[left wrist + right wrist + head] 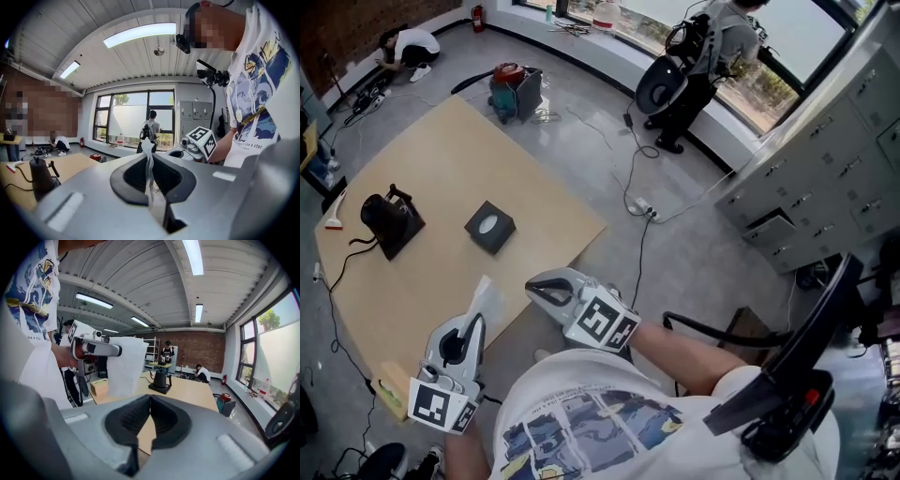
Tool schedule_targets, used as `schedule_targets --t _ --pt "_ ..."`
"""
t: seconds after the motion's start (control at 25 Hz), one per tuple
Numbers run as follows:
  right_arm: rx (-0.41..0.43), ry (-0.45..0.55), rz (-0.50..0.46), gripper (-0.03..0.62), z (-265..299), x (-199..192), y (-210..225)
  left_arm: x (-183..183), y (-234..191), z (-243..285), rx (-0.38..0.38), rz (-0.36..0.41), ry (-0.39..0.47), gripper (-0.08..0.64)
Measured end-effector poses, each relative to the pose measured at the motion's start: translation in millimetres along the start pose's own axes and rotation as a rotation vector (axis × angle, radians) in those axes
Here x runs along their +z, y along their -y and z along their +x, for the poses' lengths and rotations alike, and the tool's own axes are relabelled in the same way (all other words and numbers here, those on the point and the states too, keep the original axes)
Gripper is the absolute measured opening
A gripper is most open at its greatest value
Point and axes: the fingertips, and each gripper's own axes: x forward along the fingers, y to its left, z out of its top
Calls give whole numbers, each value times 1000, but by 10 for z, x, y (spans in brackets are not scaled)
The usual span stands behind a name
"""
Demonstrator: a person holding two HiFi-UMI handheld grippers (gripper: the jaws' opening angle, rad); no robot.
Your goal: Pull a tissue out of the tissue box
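The black tissue box [490, 227] sits on the wooden table [441, 159], with its oval slot facing up. My left gripper [474, 324] is held off the table's near edge, shut on a white tissue [482, 298] that hangs free of the box. In the left gripper view the tissue [148, 164] runs up between the closed jaws of the left gripper [150, 158]. My right gripper [536, 289] hovers beside it, to the right, shut with nothing in it. In the right gripper view the right gripper [150, 398] has its pads meeting, and the tissue [125, 365] hangs from the left gripper [96, 348].
A black kettle [389, 220] on a base stands at the table's left, its cord trailing. A small wooden box [391, 389] lies at the near corner. An office chair [802, 375] is at my right. Cables [637, 202] cross the floor, and grey lockers [825, 159] stand at the right.
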Motion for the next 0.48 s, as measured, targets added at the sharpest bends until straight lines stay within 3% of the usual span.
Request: schedule_targets --t 0.48 --pt "-34 12 -23 3 93 107 -189 -25 -38 -215 -32 22 11 6"
